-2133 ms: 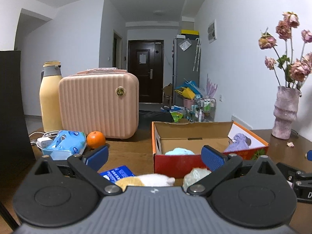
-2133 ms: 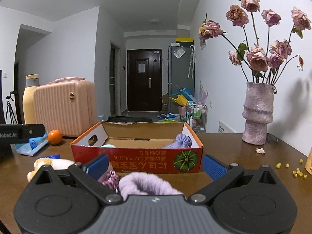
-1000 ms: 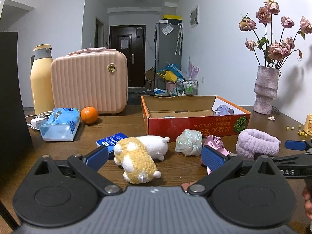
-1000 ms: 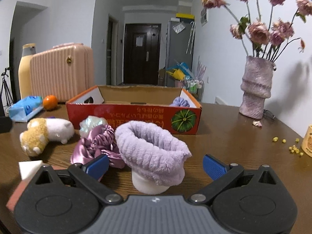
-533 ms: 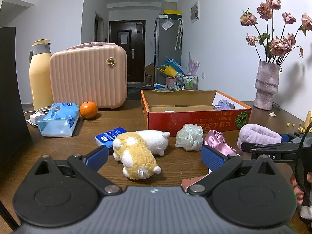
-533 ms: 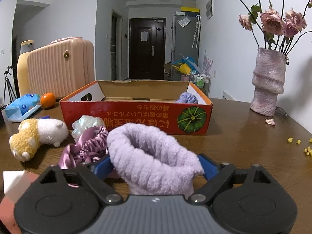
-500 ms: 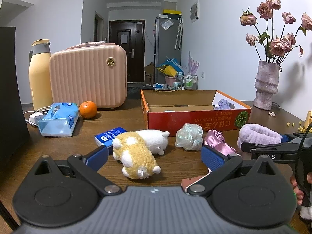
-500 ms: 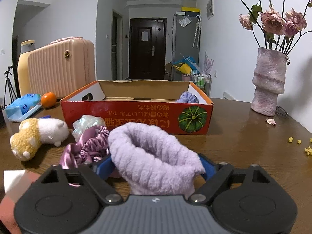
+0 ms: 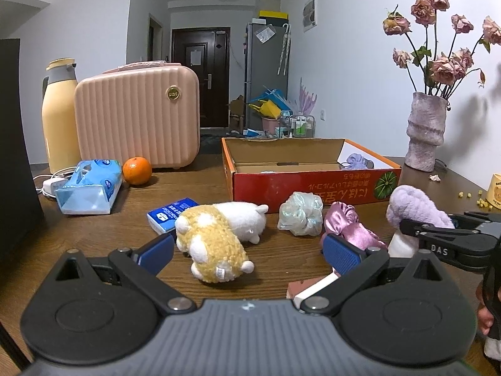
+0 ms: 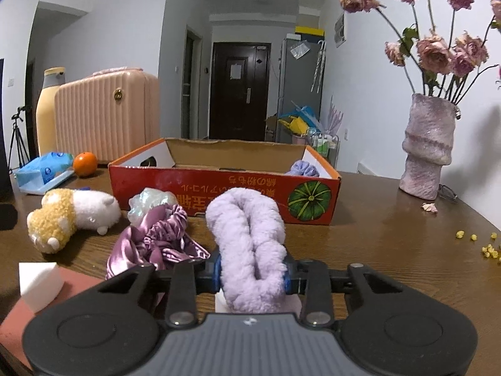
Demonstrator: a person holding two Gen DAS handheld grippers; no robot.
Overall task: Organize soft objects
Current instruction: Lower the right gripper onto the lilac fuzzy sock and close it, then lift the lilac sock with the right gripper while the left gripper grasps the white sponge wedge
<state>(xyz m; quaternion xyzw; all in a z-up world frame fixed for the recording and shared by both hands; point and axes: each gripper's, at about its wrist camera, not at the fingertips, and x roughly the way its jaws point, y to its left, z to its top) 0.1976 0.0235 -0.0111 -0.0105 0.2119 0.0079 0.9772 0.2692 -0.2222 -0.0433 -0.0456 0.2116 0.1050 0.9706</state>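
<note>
My right gripper [image 10: 252, 274] is shut on a fluffy lilac headband [image 10: 247, 238], squeezing it flat just above the wooden table. From the left wrist view the same lilac headband [image 9: 413, 213] sits pinched in the right gripper [image 9: 422, 232] at the far right. My left gripper [image 9: 249, 250] stands open and empty, low over the table, with a yellow-and-white plush animal [image 9: 216, 235] between and beyond its fingers. A pale iridescent scrunchie [image 9: 300, 214] and a pink satin scrunchie [image 9: 347, 228] lie before the red cardboard box [image 9: 300, 185], which holds a purple soft item [image 9: 357, 159].
A pink suitcase [image 9: 137, 122], yellow flask [image 9: 58, 116], orange [image 9: 136, 170], tissue pack [image 9: 89, 186] and blue packet [image 9: 170, 214] stand at left. A vase of dried roses [image 10: 427, 147] stands at right, crumbs [image 10: 479, 241] near it. A white sponge on a red pad [image 10: 37, 285] lies at the near left.
The right gripper's jaws have closed on the lilac headband, pressing its round opening into a narrow fold. The left gripper has stayed open and in place.
</note>
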